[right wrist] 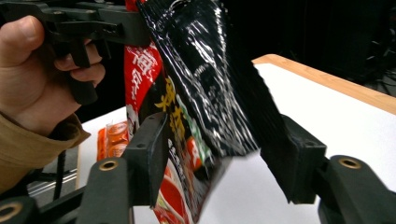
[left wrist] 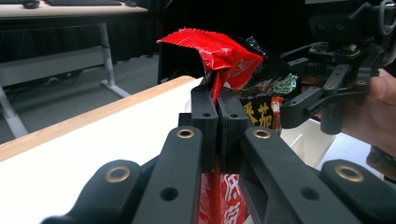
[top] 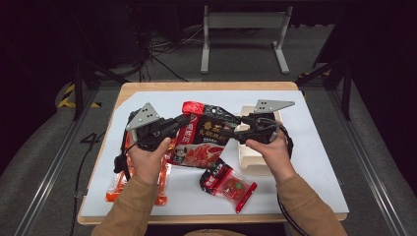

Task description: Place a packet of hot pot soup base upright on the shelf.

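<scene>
A large red and black glossy food packet hangs above the white mat between both hands. My left gripper is shut on the packet's red top corner; in the left gripper view its jaws pinch the crumpled red edge. My right gripper comes in from the right. In the right gripper view its jaws stand wide on either side of the packet's black lower edge, and the pads do not press on it. The left hand and its gripper show at the upper left of that view.
A small red and black sachet lies near the table's front edge. An orange packet lies under the left forearm. A white tray sits under the right hand. The white mat covers the wooden table.
</scene>
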`<move>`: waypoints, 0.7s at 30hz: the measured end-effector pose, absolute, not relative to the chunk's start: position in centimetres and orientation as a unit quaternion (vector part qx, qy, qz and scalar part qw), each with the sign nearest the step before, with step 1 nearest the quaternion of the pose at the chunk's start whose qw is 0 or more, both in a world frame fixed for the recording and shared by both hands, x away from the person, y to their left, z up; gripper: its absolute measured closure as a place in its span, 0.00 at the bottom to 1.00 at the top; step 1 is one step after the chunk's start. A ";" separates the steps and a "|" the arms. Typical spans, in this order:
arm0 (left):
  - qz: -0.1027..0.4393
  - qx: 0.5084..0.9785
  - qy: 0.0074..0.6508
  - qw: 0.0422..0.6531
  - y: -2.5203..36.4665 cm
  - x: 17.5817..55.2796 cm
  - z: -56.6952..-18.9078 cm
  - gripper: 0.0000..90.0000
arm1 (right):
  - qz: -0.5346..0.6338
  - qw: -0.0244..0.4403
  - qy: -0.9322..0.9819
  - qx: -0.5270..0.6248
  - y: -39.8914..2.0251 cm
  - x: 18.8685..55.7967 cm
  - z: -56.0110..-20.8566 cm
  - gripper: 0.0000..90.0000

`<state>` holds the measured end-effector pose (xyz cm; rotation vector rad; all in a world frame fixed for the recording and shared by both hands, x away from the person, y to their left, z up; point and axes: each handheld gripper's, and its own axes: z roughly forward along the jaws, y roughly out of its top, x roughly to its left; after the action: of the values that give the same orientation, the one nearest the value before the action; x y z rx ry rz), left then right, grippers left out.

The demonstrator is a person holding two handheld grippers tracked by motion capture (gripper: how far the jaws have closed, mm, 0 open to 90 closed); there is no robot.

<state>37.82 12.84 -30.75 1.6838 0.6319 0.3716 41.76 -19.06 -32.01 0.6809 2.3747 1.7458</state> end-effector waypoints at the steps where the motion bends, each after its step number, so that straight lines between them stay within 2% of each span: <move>1: 0.159 0.728 0.273 0.608 12.8 37.8 -30.8 0.98 | 0.577 0.055 0.784 0.223 -18.9 41.8 -32.1 0.50; 7: 0.154 0.730 0.270 0.609 12.6 37.8 -30.8 0.98 | 0.579 0.043 0.784 0.220 -18.4 42.1 -32.2 0.59; 8: 0.154 0.730 0.269 0.609 12.6 37.8 -30.9 0.98 | 0.578 0.043 0.786 0.218 -18.3 42.1 -32.2 0.63; 10: 0.152 0.728 0.270 0.611 12.6 37.8 -30.9 0.98 | 0.575 0.043 0.789 0.211 -18.2 42.0 -32.0 0.79; 21: 0.154 0.729 0.270 0.611 12.8 37.7 -30.7 0.97 | 0.575 0.054 0.791 0.201 -18.3 41.8 -31.0 0.85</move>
<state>37.73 12.84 -30.74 1.6815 0.6223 0.3553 41.85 -18.31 -31.00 0.6107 2.4045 1.7471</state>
